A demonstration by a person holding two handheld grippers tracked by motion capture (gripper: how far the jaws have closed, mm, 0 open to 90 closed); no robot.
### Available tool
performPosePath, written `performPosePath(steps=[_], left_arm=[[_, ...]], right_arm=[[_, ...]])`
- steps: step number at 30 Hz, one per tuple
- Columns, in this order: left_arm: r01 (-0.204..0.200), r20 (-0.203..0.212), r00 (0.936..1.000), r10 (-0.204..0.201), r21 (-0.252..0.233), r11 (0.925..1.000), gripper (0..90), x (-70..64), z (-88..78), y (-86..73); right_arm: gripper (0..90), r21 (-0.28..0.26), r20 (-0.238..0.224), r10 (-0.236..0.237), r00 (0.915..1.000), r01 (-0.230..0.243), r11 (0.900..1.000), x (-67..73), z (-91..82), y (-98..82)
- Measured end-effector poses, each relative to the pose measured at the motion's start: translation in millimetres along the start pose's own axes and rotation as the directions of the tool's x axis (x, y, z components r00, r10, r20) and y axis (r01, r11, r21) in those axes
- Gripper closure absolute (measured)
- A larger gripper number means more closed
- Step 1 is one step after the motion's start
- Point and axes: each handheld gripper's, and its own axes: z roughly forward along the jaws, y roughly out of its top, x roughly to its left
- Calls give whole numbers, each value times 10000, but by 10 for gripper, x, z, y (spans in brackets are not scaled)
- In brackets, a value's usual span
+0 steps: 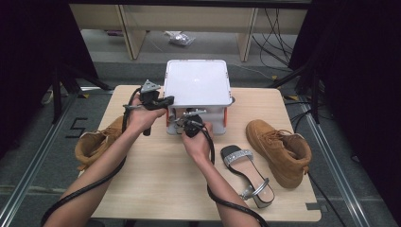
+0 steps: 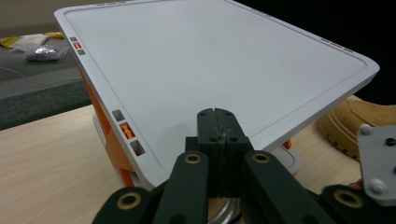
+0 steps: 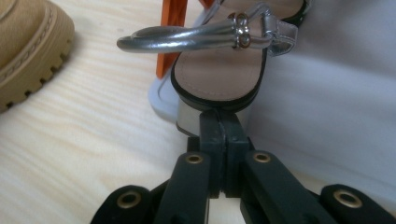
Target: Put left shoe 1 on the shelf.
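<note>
The box sits at the table's 12 o'clock edge, its white lid propped up and the front open beneath it. The left gripper has its jaws pressed together with nothing between them, and they rest against the lid's near edge, holding it up. The right gripper, jaws also fully closed and empty, has its tip butted against the heel of a sandal that lies half inside the box opening.

To do this well, I judge the left gripper should keep the lid steady while the right pushes the sandal straight in toward 12 o'clock, centred on the heel so it doesn't swing sideways. The silver strap arches high; watch that it clears the lid.

A second sandal lies at 4 o'clock, a boot at 3 o'clock, another boot at 9 o'clock, all outside the box
</note>
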Motion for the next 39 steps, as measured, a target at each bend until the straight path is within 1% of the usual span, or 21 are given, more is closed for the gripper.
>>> performPosePath(steps=[4,10,11,16,18,19,21,22,23,25,27,28,30,31,32,33,34,36,37,38,39], left_arm=[[-4,8,10000,4,-5,10000,895,3,-2,-2],[40,20,10000,-40,-41,10000,895,4,-1,-6],[39,22,10000,-39,-42,10000,895,5,-2,-6],[37,18,10000,-37,-35,10000,895,5,-2,-5],[47,32,10000,-47,-37,10000,895,6,-1,-6],[33,28,10000,-33,-33,10000,894,6,-1,-5],[13,13,10000,-13,-31,10000,895,5,-3,-5],[13,13,10000,-13,-31,10000,895,5,-3,-5],[22,40,10000,-22,-17,10000,894,5,0,-3],[-7,-2,10000,7,-7,10000,895,-2,1,0],[-5,-18,10000,5,-20,10000,895,-4,0,-3],[-3,-21,10000,3,-23,10000,895,-3,-1,-3],[-5,-18,10000,5,-13,10000,895,1,-2,-2],[-22,-12,10000,22,14,10000,894,0,0,3],[-22,-12,10000,22,14,10000,895,0,0,3],[-54,-22,10000,55,58,10000,895,-5,3,10],[-54,-22,10000,55,58,10000,895,-5,3,10],[-90,-41,10000,91,79,9999,895,-8,3,14],[-95,-37,9999,96,76,9999,895,-8,3,12],[-86,-30,10000,86,65,9999,895,-6,2,11],[-89,-20,10000,89,68,9999,895,-1,-1,8]], right_arm=[[900,-102,-9,100,9999,-100,9999,5,61,28],[899,-73,33,-61,10000,61,10000,25,151,22],[896,-199,84,-95,9999,97,9998,17,188,13],[881,-200,93,-155,9998,157,9997,33,214,15],[847,-191,47,-272,9996,273,9994,43,219,6],[828,-78,-50,-129,9999,129,9999,55,197,9],[760,-218,-34,-227,9997,226,9995,56,120,22],[760,-218,-34,-227,9997,226,9995,56,120,22],[693,-47,-269,-210,9994,209,9998,33,10,34],[632,36,-253,-512,9984,514,9987,3,-130,28],[577,273,-663,-556,9962,576,9980,-62,-254,-2],[560,466,-648,-567,9963,597,9971,-88,-326,-29],[523,714,-686,-847,9940,896,9934,-183,-464,-87],[517,862,-845,-846,9928,918,9920,-230,-527,-121],[517,862,-845,-846,9928,918,9920,-230,-527,-121],[511,1205,-1185,-637,9909,781,9896,-320,-648,-188],[491,1420,-1275,-474,9907,655,9877,-370,-700,-220],[475,1735,-1256,-533,9906,748,9820,-476,-777,-285],[464,1630,-1057,-737,9917,904,9825,-519,-817,-313],[462,1683,-946,-749,9927,901,9816,-551,-864,-343],[460,1897,-1100,-615,9920,817,9784,-590,-899,-372]])
